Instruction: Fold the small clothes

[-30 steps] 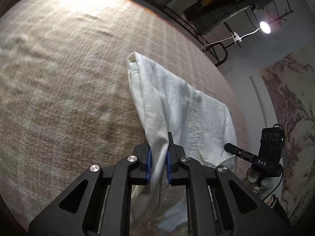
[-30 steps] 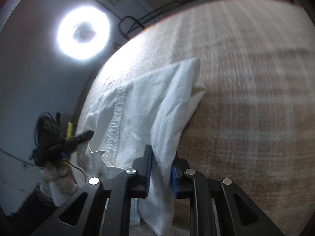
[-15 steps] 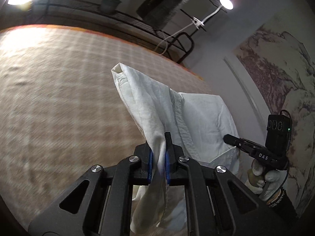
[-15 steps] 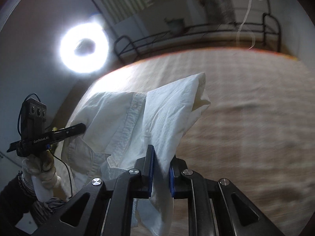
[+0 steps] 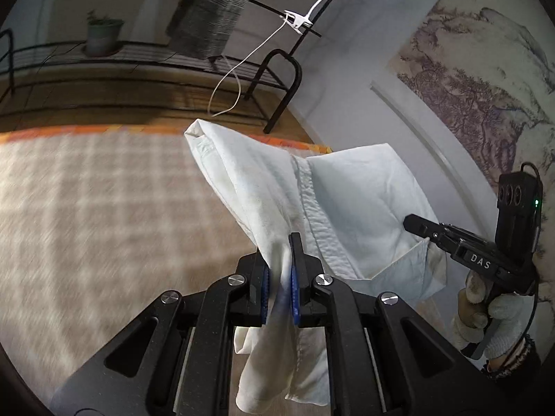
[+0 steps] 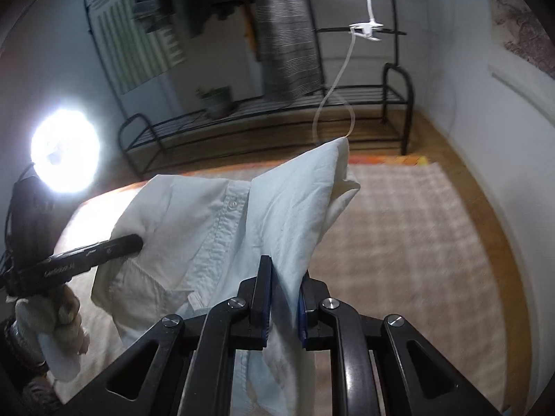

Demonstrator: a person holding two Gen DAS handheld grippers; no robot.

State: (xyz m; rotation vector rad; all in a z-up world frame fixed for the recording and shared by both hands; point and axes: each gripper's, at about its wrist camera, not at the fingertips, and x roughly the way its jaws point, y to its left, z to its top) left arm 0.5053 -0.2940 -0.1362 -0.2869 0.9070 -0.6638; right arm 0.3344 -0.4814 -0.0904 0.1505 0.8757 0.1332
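Observation:
A small white button shirt (image 5: 347, 208) hangs in the air, stretched between both grippers above a checked rug. My left gripper (image 5: 280, 277) is shut on one side of the shirt, with a sleeve (image 5: 222, 159) sticking up and forward. My right gripper (image 6: 282, 298) is shut on the other side; the button placket (image 6: 222, 228) and a chest pocket (image 6: 138, 287) face its camera. Each gripper shows in the other's view: the right one (image 5: 426, 228) at the shirt's right edge, the left one (image 6: 128, 242) at its left edge.
A beige checked rug (image 5: 86, 208) with an orange border lies on a wooden floor. A black metal rack (image 6: 277, 111) with a potted plant (image 6: 216, 100) and hanging cloth stands behind it. A bright ring light (image 6: 64, 150) shines at left. A wall (image 6: 485, 138) runs along the right.
Both grippers have lifted and tilted up with the shirt, so the view swings from the rug to the rack and walls. Both stay shut on the shirt.

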